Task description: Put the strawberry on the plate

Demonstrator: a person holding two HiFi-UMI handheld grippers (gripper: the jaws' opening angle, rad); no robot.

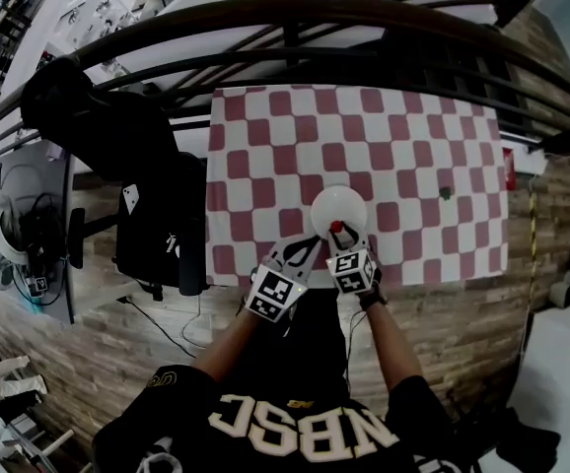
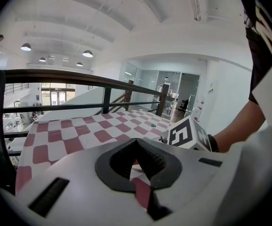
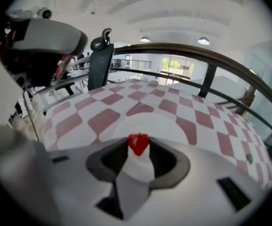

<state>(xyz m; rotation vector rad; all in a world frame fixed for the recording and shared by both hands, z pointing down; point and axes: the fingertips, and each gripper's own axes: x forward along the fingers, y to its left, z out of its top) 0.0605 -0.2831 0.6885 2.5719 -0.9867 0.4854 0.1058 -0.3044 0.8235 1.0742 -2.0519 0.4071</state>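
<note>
Right gripper [image 3: 139, 141]: clamps strawberry [image 3: 138, 146] over plate [image 1: 340, 201], near rim.
Left gripper [image 2: 136, 144]: closed, empty, beside it.
Shirt [image 1: 300, 432]: "NBSC".

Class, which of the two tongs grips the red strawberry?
The right tongs: the strawberry sits pinched at their tips by the white plate, while the left tongs hold nothing.

We see a smooth checked tablecloth [image 1: 265, 166], flat and matt. The white plate [image 1: 342, 203] looks smooth and slightly glossy, the red strawberry [image 1: 336, 227] shiny. The left gripper [image 2: 136, 143] and right gripper [image 3: 138, 144] wear matt white plastic shells, and their fingers [image 2: 108, 171] are lined in a dull, dark, rubbery-looking material.
</note>
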